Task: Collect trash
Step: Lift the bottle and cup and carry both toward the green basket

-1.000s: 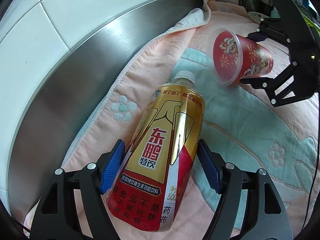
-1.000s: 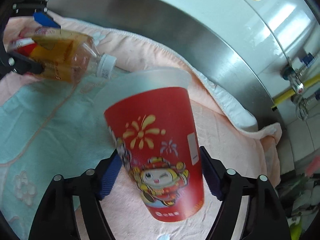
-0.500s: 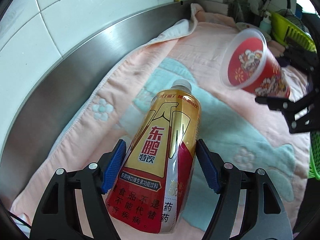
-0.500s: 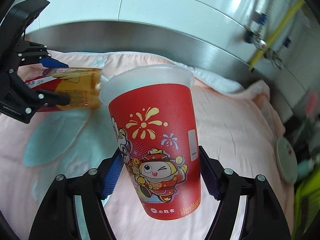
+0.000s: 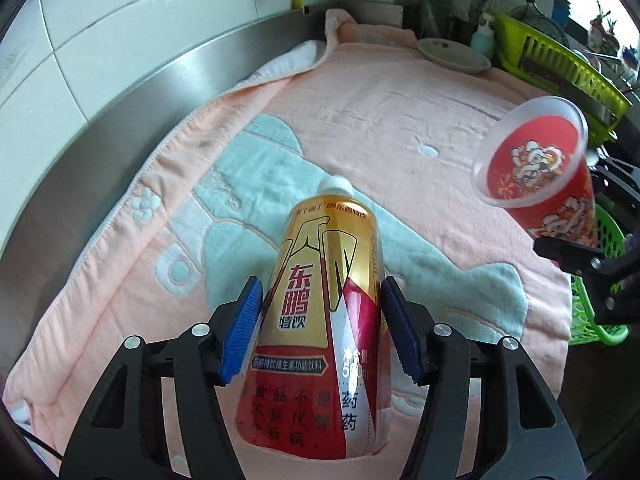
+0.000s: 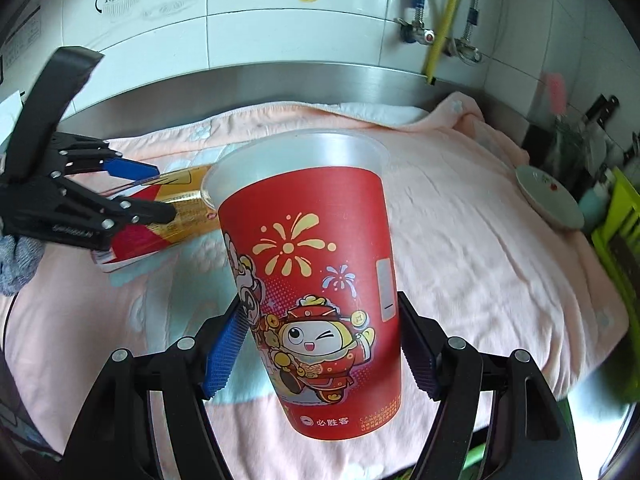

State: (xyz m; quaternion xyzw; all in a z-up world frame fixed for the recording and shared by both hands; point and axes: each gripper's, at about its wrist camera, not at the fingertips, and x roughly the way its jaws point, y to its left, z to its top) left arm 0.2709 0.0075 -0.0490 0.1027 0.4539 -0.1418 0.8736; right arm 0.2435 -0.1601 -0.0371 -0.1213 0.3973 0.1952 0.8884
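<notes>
Left wrist view: my left claw [image 5: 322, 334] is clamped on a gold-and-red drink bottle [image 5: 324, 316], blue pads [image 5: 244, 330] pressed to both sides of its body, white cap pointing away from me. The bottle hangs above the pink-and-mint towel [image 5: 360, 128] that covers the worktop, over the towel's near half. At the worktop's right edge my right claw [image 6: 320, 350] grips a red plastic cup [image 6: 320, 300] printed with a cartoon figure, its frosted rim [image 5: 530, 152] tilted toward the towel's middle. Right wrist view: the cup stands mouth-up between my right claw's blue pads [image 6: 224, 354], clamped low on its wall and lifted clear of the towel. Beyond it, toward the worktop's left end, the bottle lies sideways in my left claw. A small plate [image 6: 548, 202] rests at the towel's far right corner, beside a green basket [image 5: 560, 64]. White tiles and a steel backsplash [image 6: 280, 84] run along the worktop's back edge.
</notes>
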